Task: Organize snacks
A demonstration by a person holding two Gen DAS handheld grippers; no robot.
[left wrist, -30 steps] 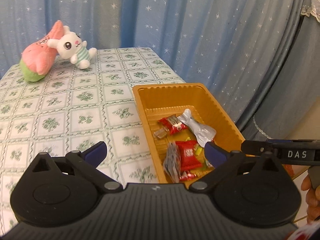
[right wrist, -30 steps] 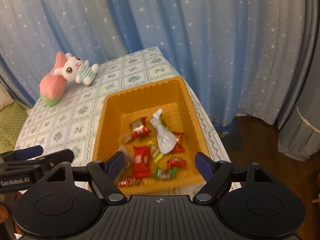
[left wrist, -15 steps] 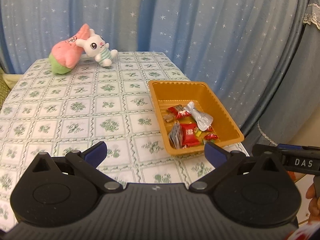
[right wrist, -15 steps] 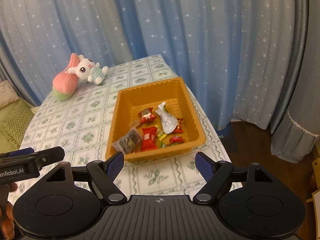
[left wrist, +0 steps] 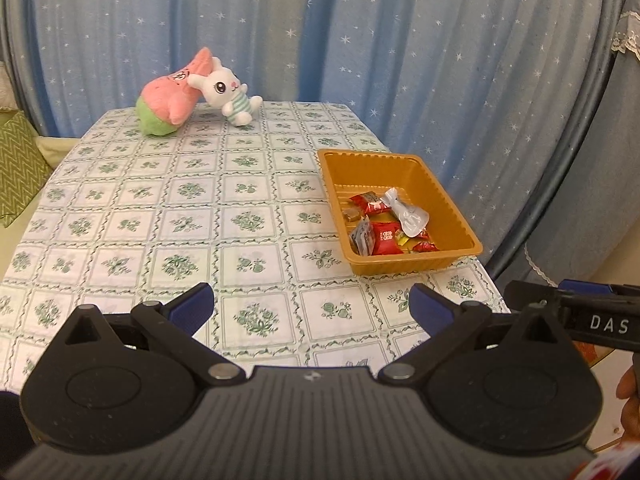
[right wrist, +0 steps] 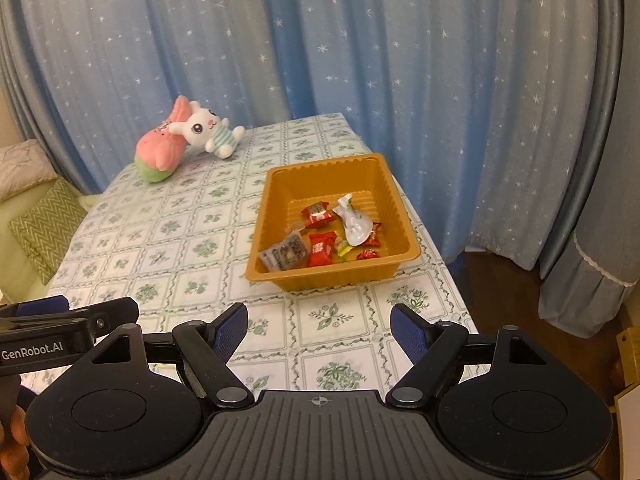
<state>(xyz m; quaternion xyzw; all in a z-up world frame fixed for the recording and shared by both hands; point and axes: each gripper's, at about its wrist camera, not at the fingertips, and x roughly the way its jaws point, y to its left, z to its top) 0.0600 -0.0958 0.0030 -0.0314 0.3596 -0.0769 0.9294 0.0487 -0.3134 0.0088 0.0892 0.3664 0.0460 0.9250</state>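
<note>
The snacks [right wrist: 326, 236] lie inside the orange tray [right wrist: 280, 200], gathered in its near half. Visible items: a red square packet [right wrist: 321, 248], a second red wrapper [right wrist: 317, 216] farther back, a silver-white twisted wrapper [right wrist: 352, 220], a grey printed sachet [right wrist: 286, 254] leaning against the tray's left wall, a yellow-green sweet and small red sweets at the near right corner. The far half of the tray floor is bare.

The tray stands on the table [right wrist: 180, 240], close to its right edge, on a white cloth with a green floral grid. At the far left corner of the table a pink-and-green plush [right wrist: 158, 152] lies with a white rabbit plush [right wrist: 204, 128] leaning on it. A blue star-print curtain [right wrist: 360, 40] hangs behind the table. A green zigzag cushion [right wrist: 40, 224] sits to the left of the table.

The right claw [right wrist: 319, 330] is above the near edge of the table, short of the tray, its blue pads spread with nothing between them. The left claw [left wrist: 311, 307] is likewise spread and empty, above the table to the left of the tray. Both point down toward the tabletop, side by side.
</note>
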